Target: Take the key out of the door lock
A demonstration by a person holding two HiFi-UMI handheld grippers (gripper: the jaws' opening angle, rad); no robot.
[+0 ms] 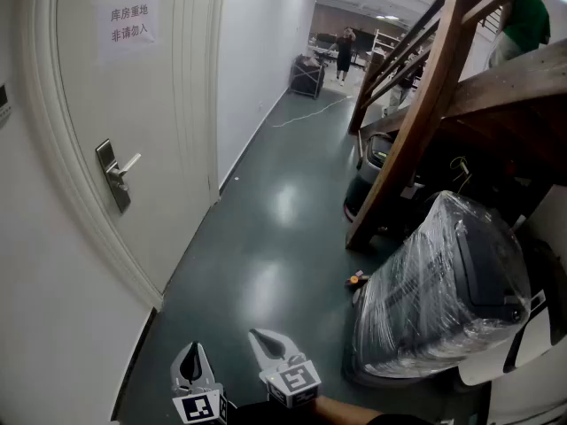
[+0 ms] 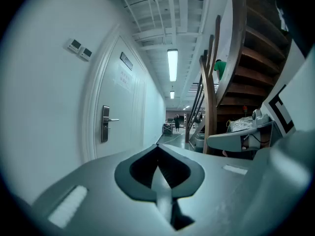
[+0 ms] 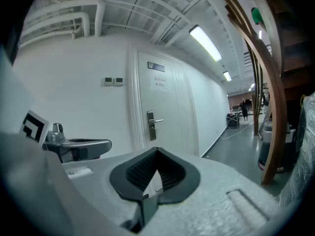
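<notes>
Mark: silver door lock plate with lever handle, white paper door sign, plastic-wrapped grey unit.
Silver door lock plate with lever handle [image 1: 117, 193]: head view, on the plate below the lever.
White paper door sign [image 1: 131, 25]: head view, sheet centre.
Plastic-wrapped grey unit [image 1: 443, 282]: head view, wrapped side.

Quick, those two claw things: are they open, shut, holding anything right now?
Left gripper: closed, jaws together, holding nothing.
Right gripper: closed, jaws together, holding nothing.
</notes>
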